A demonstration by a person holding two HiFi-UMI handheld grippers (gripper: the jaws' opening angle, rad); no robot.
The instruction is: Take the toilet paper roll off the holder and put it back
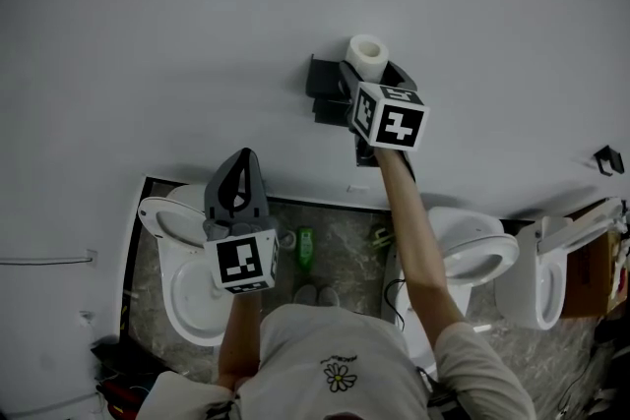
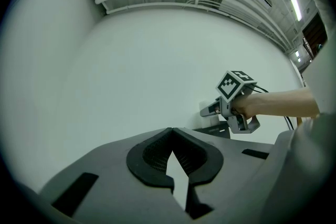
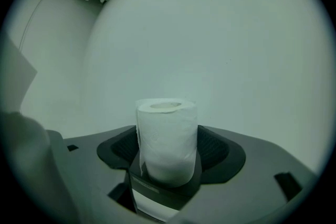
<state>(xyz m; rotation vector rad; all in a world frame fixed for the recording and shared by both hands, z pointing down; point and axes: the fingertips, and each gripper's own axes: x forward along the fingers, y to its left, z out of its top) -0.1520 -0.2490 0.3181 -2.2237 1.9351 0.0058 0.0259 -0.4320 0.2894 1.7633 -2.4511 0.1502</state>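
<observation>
A white toilet paper roll (image 3: pixel 167 139) stands upright between the jaws of my right gripper (image 3: pixel 167 136), which press against its two sides. Its lower end rests in the black holder (image 3: pixel 157 186). In the head view the roll (image 1: pixel 367 54) sits just above the wall-mounted holder (image 1: pixel 323 86), with the right gripper (image 1: pixel 371 66) reaching up to it. My left gripper (image 1: pixel 243 155) hangs lower and to the left, away from the wall. Its jaws are shut and hold nothing (image 2: pixel 171 131). The left gripper view shows the right gripper's marker cube (image 2: pixel 235 84) at the holder.
A plain white wall (image 1: pixel 197 34) fills most of the views. Below it stand a toilet (image 1: pixel 187 280) on the left and another (image 1: pixel 472 251) on the right, with a green bottle (image 1: pixel 306 249) on the floor between them. A small black hook (image 1: pixel 607 157) is on the wall at far right.
</observation>
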